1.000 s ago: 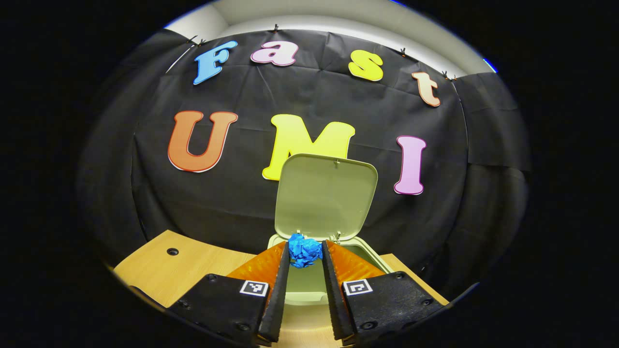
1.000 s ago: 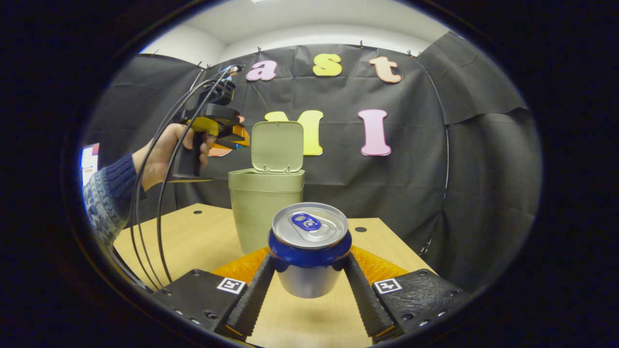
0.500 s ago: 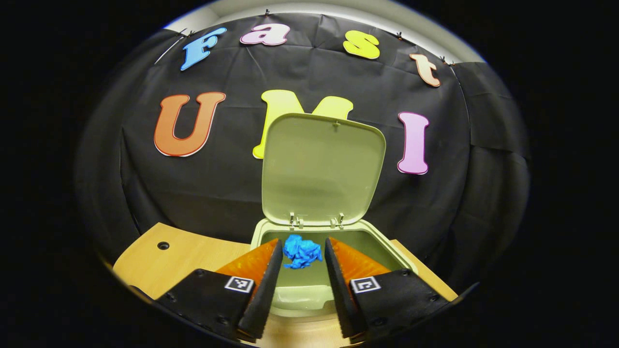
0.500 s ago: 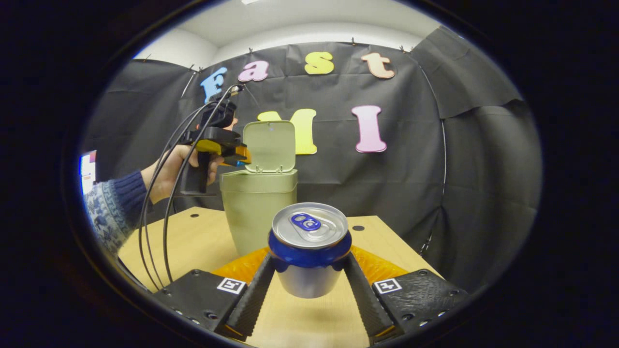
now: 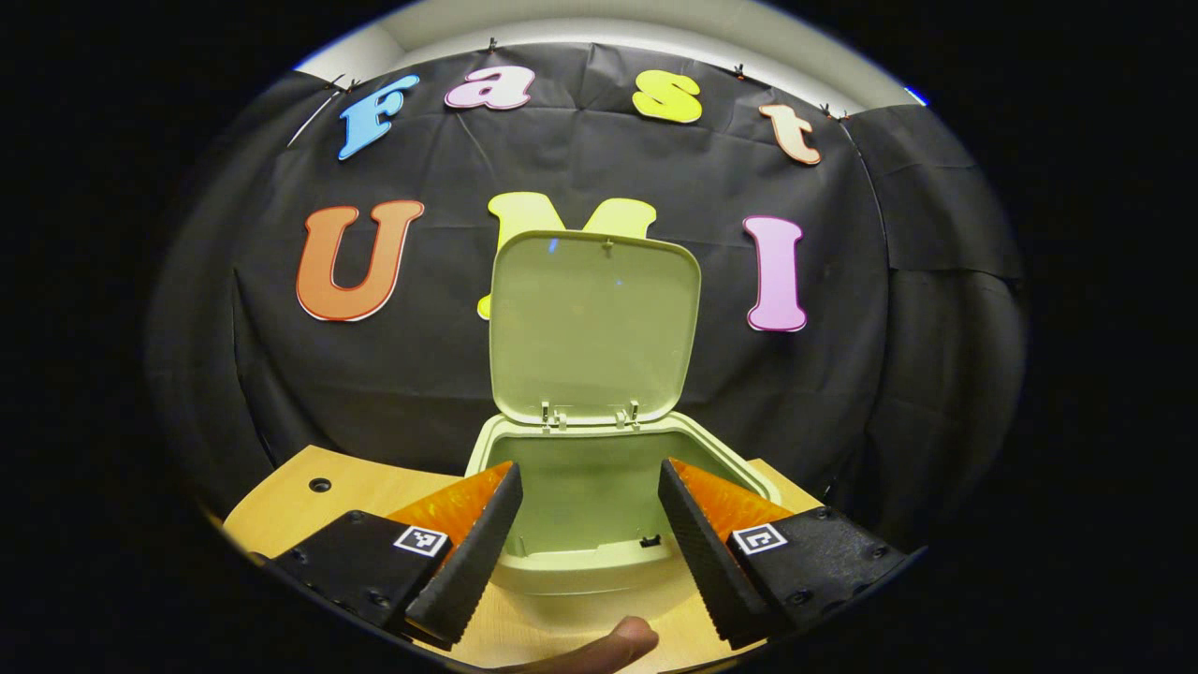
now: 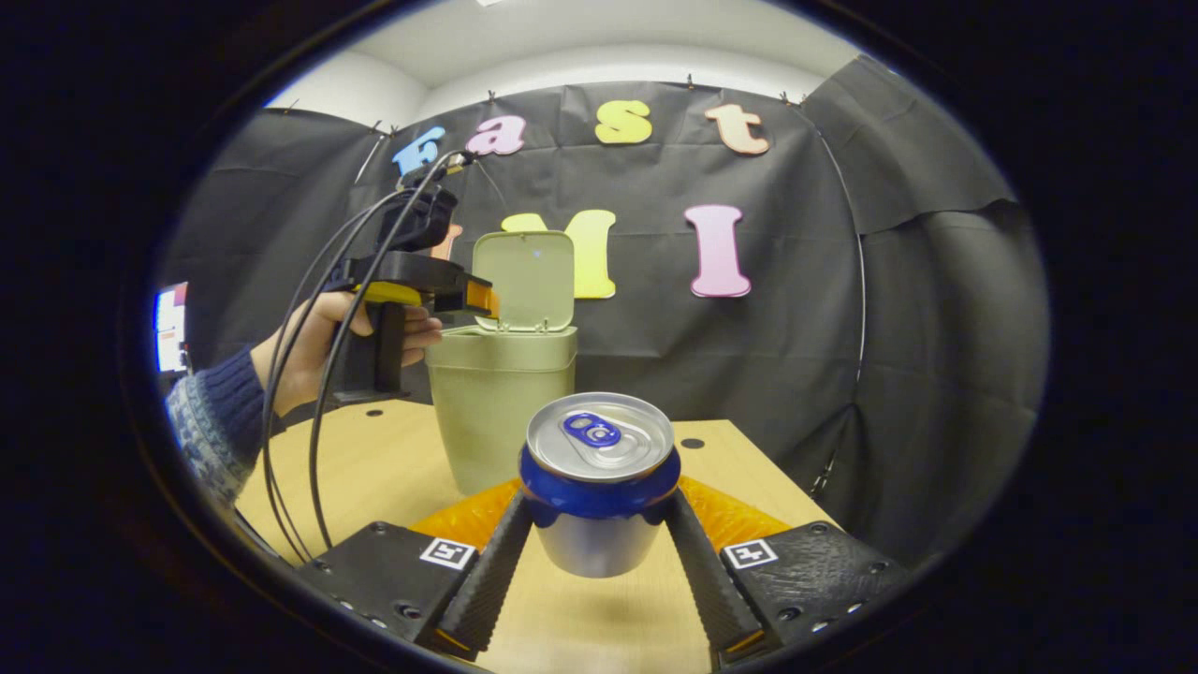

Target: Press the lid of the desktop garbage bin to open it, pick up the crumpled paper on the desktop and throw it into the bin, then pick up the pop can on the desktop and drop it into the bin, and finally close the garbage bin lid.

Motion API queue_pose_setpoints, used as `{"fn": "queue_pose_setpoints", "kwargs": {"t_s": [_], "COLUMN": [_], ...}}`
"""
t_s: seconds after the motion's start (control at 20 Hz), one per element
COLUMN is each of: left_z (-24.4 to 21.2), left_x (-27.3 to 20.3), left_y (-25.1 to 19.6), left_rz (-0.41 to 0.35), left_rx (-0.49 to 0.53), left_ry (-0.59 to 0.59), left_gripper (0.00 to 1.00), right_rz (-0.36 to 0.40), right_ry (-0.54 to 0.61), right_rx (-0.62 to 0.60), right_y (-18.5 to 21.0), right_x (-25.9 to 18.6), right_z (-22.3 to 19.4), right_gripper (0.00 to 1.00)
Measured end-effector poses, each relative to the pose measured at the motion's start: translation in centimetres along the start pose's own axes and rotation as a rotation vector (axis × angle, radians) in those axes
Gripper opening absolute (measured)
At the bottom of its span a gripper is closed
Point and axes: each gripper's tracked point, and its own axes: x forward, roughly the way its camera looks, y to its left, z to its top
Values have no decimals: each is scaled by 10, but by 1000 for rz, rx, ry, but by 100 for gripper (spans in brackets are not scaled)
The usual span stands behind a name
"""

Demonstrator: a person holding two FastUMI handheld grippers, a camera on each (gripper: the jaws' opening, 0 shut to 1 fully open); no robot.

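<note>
Even, fairly dim light, perhaps from overhead; sharp centre; edges bowed by fisheye.

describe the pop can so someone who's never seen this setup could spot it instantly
Start at the wooden table before the black cloth wall. In front of the pale green bin, whose lid stands open, the pop can sits upright between the right gripper fingers. Its blue band, silver top and blue pull tab mark it out.
</note>
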Motion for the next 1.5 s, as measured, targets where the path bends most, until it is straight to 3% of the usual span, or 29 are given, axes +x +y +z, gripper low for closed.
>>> {"fn": "queue_pose_setpoints", "kwargs": {"t_s": [0.05, 0.1, 0.25, 0.35, 0.5, 0.95, 1.25, 1.5], "left_z": [2, 5, 9, 7, -6, -55, -80, -86], "left_x": [-9, -19, -54, -80, -115, -210, -233, -235], "left_y": [2, 2, -1, 10, 25, 108, 132, 142], "left_rz": [13, 18, -4, 24, 49, 178, 179, 171], "left_rx": [12, 27, 74, 92, 51, 39, 37, 20], "left_ry": [-21, -52, -126, -151, -140, -159, -116, -97], "left_gripper": [100, 95, 95, 95, 94, 95, 95, 95], "right_rz": [1, 3, -12, -28, -44, 30, 139, 108], "right_ry": [-1, -1, 3, 14, 31, 43, 74, 65], "right_rx": [-2, -8, -24, -24, -49, -43, -6, -82], "right_y": [2, 3, 2, 1, 4, 40, 99, 116], "right_x": [0, 1, 7, 12, 19, 25, 0, -9], "right_z": [0, -1, -6, -11, -19, -33, -35, -24], "right_gripper": [81, 81, 81, 81, 81, 81, 81, 81]}}
